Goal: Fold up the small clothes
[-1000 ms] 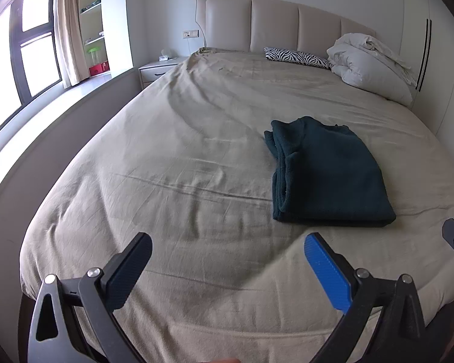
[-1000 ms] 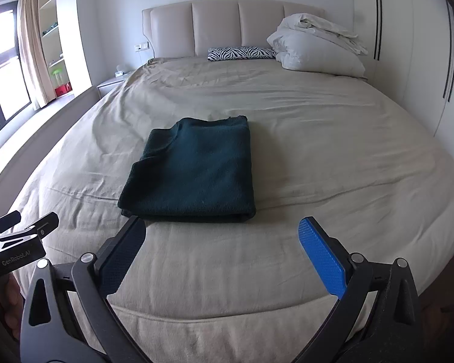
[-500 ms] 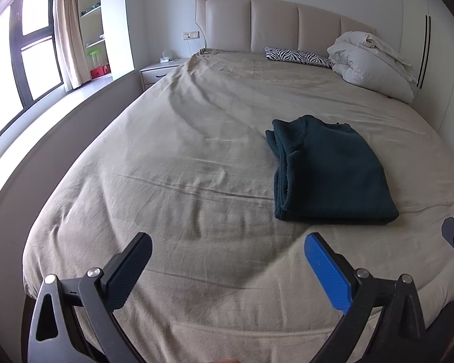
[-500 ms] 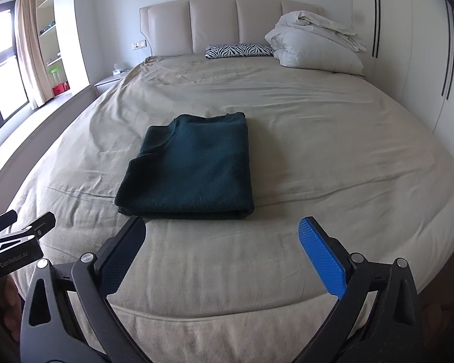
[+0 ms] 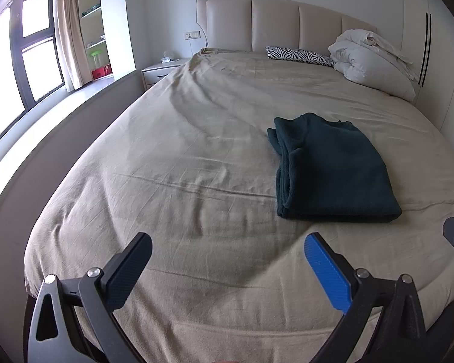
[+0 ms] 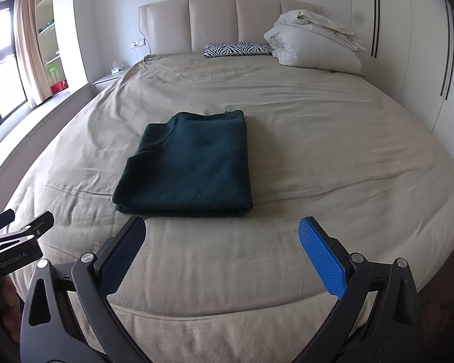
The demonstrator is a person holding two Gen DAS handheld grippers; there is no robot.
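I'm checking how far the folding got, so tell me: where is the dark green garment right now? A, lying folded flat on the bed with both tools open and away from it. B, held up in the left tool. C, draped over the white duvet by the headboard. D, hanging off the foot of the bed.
A: the dark green garment lies as a flat folded rectangle on the bed, and the left tool and right tool are open, empty and short of it.

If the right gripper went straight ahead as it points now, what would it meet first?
Probably the folded dark green garment; the open right gripper points at its near edge, only bare bedsheet between. Depth is uncertain.
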